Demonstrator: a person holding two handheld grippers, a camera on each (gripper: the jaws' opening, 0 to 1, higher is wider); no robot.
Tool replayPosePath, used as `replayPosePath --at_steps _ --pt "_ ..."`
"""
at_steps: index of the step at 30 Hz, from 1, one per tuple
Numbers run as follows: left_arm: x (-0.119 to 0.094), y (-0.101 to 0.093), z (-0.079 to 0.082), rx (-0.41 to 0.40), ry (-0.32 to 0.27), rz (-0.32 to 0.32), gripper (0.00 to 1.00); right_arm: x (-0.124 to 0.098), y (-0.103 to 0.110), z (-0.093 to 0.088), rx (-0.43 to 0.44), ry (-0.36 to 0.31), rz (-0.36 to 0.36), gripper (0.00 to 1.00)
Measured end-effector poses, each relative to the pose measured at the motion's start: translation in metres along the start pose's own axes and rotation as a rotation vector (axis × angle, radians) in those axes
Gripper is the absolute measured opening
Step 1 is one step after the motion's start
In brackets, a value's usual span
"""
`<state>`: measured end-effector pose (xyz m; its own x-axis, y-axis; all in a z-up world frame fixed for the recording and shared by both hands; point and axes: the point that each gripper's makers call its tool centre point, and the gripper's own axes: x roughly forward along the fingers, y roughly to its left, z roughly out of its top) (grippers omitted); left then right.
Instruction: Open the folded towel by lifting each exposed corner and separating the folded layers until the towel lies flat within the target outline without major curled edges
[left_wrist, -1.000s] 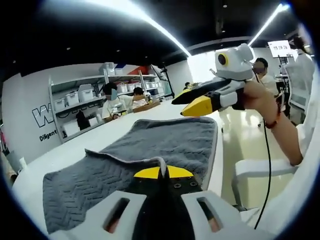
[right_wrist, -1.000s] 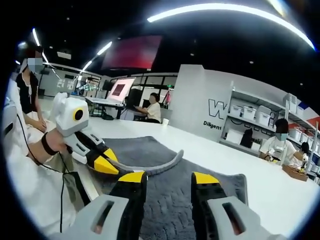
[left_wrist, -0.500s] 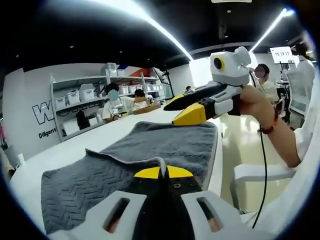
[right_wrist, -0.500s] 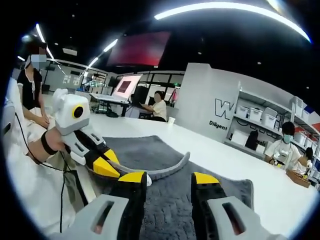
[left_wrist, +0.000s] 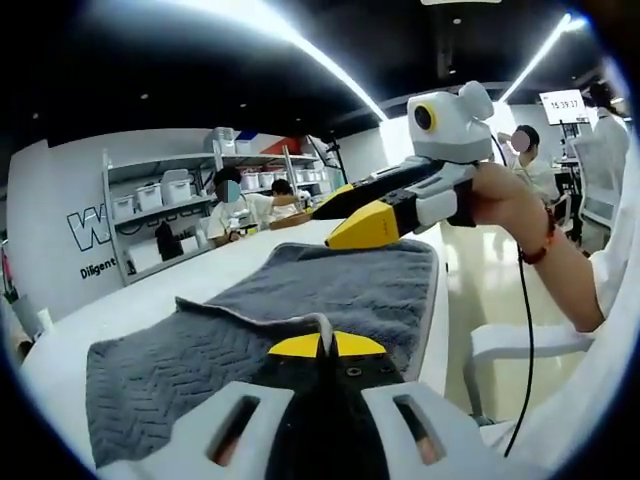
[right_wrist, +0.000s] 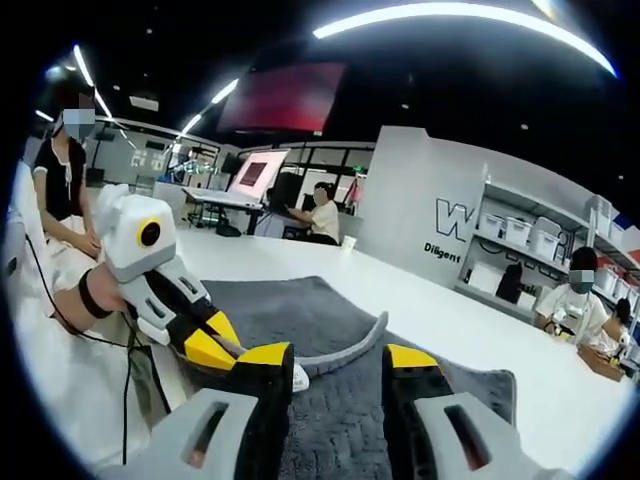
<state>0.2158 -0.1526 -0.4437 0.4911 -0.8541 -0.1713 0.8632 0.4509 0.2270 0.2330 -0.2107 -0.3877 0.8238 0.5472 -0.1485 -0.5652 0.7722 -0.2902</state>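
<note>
Left gripper (left_wrist: 325, 345): jaws pressed together on a raised hem of the grey towel (left_wrist: 300, 300), pinched at the yellow tips.
Right gripper (right_wrist: 338, 358): jaws held apart, nothing between them, poised above the towel; from the left gripper view, raised off the cloth in a hand (left_wrist: 500, 195).
Writing: large "W" and "Diligent" on the white wall (right_wrist: 452, 222); rest unreadable.
Towel: grey, zigzag weave, pale piping, lying on the white table (left_wrist: 150, 290) near its edge, one fold ridged, lifted edge curling upward.

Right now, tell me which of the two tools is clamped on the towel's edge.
The left tool: its yellow tips are shut on the grey towel's raised edge. The right tool stands open, gripping nothing.
</note>
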Motion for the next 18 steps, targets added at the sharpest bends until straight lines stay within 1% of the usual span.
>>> replayPosePath --at_steps 4,6,9,18 --pt "-0.001 0.001 0.001 -0.005 -0.008 0.006 0.0 0.005 -0.003 0.0 0.016 0.003 -0.001 0.31" --pt "-0.001 0.003 0.0 -0.003 -0.017 0.018 0.01 0.009 -0.001 -0.001 0.012 0.013 0.002 0.31" --pt "-0.002 0.004 -0.001 -0.003 -0.016 0.018 0.01 0.014 0.001 0.0 0.011 0.017 0.009 0.31" --pt "-0.006 0.009 0.003 0.007 -0.034 0.038 0.01 0.024 0.002 0.001 0.012 0.017 0.028 0.31"
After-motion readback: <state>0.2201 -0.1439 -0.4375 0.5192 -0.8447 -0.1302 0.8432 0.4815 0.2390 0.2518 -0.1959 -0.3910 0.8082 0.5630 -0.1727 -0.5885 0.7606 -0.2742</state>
